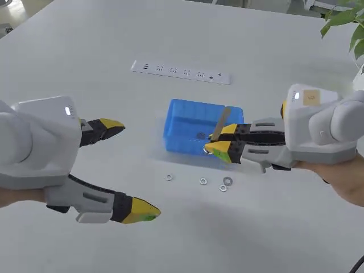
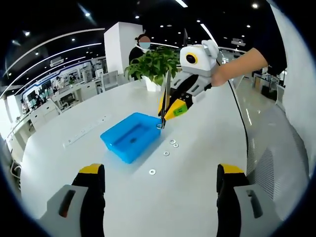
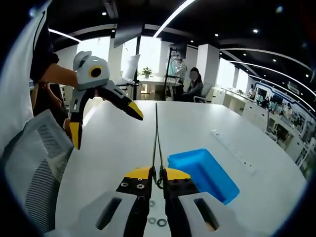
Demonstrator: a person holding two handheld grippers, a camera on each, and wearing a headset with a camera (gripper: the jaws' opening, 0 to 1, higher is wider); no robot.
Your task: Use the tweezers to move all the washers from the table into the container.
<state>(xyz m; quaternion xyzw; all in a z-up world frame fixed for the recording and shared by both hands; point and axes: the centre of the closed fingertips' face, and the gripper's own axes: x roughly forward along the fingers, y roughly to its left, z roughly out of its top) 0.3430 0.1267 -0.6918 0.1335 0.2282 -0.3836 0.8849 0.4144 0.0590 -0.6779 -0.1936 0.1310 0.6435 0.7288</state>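
Four silver washers (image 1: 203, 181) beside blue plastic container (image 1: 182, 142); right tongs (image 1: 219, 141) grasping slim steel tweezers (image 1: 222, 120) tips-down, near upright; left tongs (image 1: 132, 169) released.

The container (image 1: 193, 133) sits mid-worktop (image 1: 267, 233). Behind it, well apart, a power strip (image 1: 181, 72) lies crosswise. Just in front of the container's near edge, four washers (image 1: 203, 181) lie on the worktop in a loose row, the two at the right end close together. The right gripper (image 1: 217, 141) comes in from the container's right, jaws closed on the tweezers (image 1: 220, 122), held roughly upright with the tip at the container's near right rim. The left gripper (image 1: 133, 169) hangs left of the container, well apart, jaws spread wide. A plant (image 1: 347, 23) stands far behind the container, to its right.
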